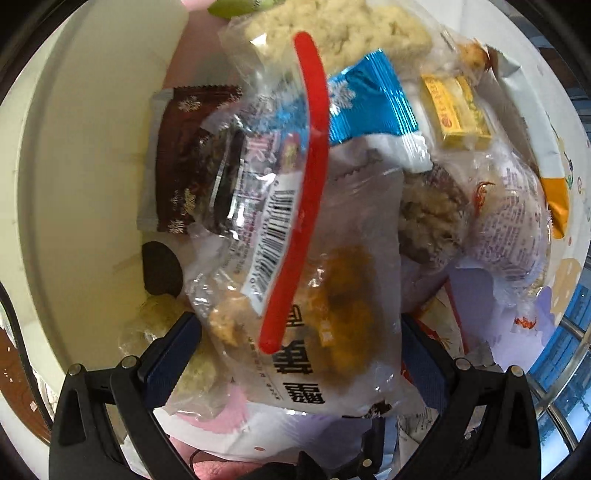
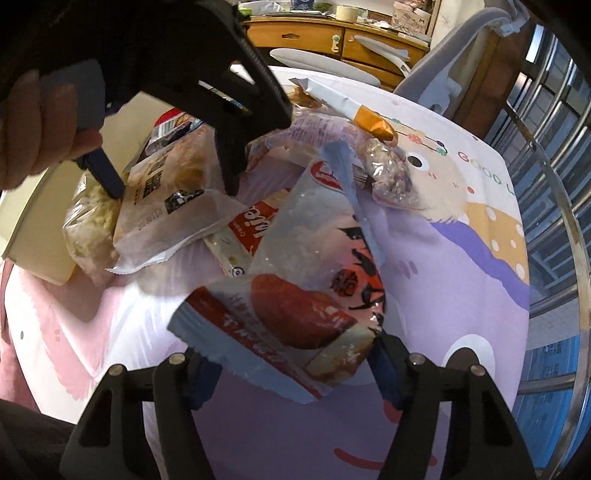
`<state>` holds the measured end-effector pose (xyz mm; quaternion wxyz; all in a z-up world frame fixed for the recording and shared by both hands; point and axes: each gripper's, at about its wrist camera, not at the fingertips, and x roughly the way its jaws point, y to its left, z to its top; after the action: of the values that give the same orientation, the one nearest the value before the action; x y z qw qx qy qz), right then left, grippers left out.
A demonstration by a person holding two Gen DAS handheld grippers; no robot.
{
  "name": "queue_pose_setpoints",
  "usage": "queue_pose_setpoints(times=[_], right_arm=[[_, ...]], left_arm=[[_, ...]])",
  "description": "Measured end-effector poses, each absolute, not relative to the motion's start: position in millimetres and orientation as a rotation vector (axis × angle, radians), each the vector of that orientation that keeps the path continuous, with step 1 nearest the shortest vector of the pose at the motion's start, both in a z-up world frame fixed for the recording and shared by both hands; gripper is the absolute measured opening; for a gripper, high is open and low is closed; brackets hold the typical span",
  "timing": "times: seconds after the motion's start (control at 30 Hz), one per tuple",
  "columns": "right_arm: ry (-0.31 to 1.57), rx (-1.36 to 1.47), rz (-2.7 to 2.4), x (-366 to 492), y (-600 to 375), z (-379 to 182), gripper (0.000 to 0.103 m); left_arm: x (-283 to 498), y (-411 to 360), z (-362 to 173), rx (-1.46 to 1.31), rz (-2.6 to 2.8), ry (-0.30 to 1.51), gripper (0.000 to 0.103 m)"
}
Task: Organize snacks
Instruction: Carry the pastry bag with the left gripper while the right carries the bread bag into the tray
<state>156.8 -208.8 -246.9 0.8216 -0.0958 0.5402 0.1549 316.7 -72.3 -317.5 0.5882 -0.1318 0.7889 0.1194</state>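
Note:
In the left wrist view my left gripper point(image 1: 301, 343) stands wide around a clear bread packet with a red stripe and barcode point(image 1: 295, 229); its blue pads point(image 1: 173, 354) flank the packet, and I cannot tell if they touch it. The same gripper point(image 2: 173, 188) and packet point(image 2: 166, 206) show in the right wrist view. My right gripper point(image 2: 291, 369) holds a red-and-white sausage bun packet point(image 2: 295, 317) between its pads above the tablecloth. Behind lie a brown wafer packet point(image 1: 184, 155), a blue packet point(image 1: 373, 99) and a yellow box point(image 1: 458, 110).
A cream box point(image 1: 92, 147) stands at the left edge of the pile, also seen in the right wrist view point(image 2: 40, 218). A pastel cartoon tablecloth point(image 2: 461, 277) covers the table. A metal railing point(image 2: 554, 184) runs on the right. A wooden cabinet point(image 2: 332, 33) stands behind.

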Motion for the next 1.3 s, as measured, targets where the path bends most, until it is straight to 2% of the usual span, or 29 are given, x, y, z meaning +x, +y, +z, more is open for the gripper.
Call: queue_pose_setpoints(times=[0.07, 0.13, 0.33, 0.43, 0.93, 1.3], right_arm=[[1.151, -0.186, 0.318, 158.0, -211.4, -247.5, 0.067], [1.152, -0.175, 0.313, 162.0, -214.2, -249.1, 0.064], [1.143, -0.165, 0.315, 163.4, -214.4, -246.4, 0.052], [1.149, -0.155, 0.321, 164.1, -215.2, -245.9, 0.050], [1.111, -0.141, 0.328, 151.1, -218.1, -221.5, 0.048], [1.081, -0.136, 0.315, 127.6, -221.3, -188.2, 0.048]], left_arm=[[314.8, -74.8, -322.1, -0.311, 0.272, 1.845, 0.097], [310.6, -75.7, -327.0, -0.312, 0.285, 1.853, 0.087], [295.4, -65.6, -330.2, -0.332, 0.275, 1.850, 0.080], [292.2, -69.1, -328.1, -0.325, 0.270, 1.856, 0.077], [271.1, -94.8, -288.6, -0.305, 0.214, 1.800, 0.076], [261.4, -78.6, -209.1, -0.262, 0.142, 1.652, 0.076]])
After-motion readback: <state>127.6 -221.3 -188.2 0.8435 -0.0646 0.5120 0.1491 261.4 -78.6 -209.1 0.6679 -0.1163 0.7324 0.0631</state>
